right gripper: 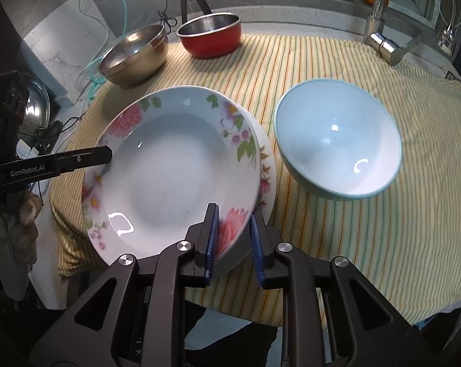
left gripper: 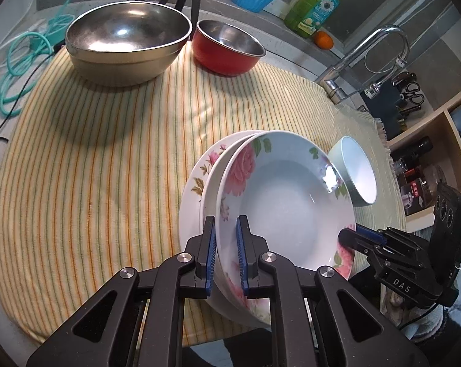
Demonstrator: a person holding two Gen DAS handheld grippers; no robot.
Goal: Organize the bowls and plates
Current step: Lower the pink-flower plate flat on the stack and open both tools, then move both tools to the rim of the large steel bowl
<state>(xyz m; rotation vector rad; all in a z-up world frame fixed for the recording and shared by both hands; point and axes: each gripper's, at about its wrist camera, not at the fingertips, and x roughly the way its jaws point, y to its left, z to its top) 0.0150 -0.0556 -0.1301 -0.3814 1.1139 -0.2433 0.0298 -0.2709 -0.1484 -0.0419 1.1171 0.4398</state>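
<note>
Now, from the left: the large steel bowl (right gripper: 134, 56) and the red bowl (right gripper: 210, 35) stand close together at the far side of the striped cloth (right gripper: 337, 229) on the table. Nearer, the left tool (left gripper: 226, 255) is clenched on the rim of the flowered deep plate (right gripper: 169, 177), which sits slightly tilted over another flowered plate (left gripper: 196, 177). The right tool (right gripper: 233, 244) straddles the opposite rim of that deep plate, its pads apart with a clear gap on the right side, so its grip looks released. To the right, just beside the plates, lies the pale blue bowl (right gripper: 337, 140), tipped. I judge the right tool the nearer one for that bowl, which lies up and to its right.
</note>
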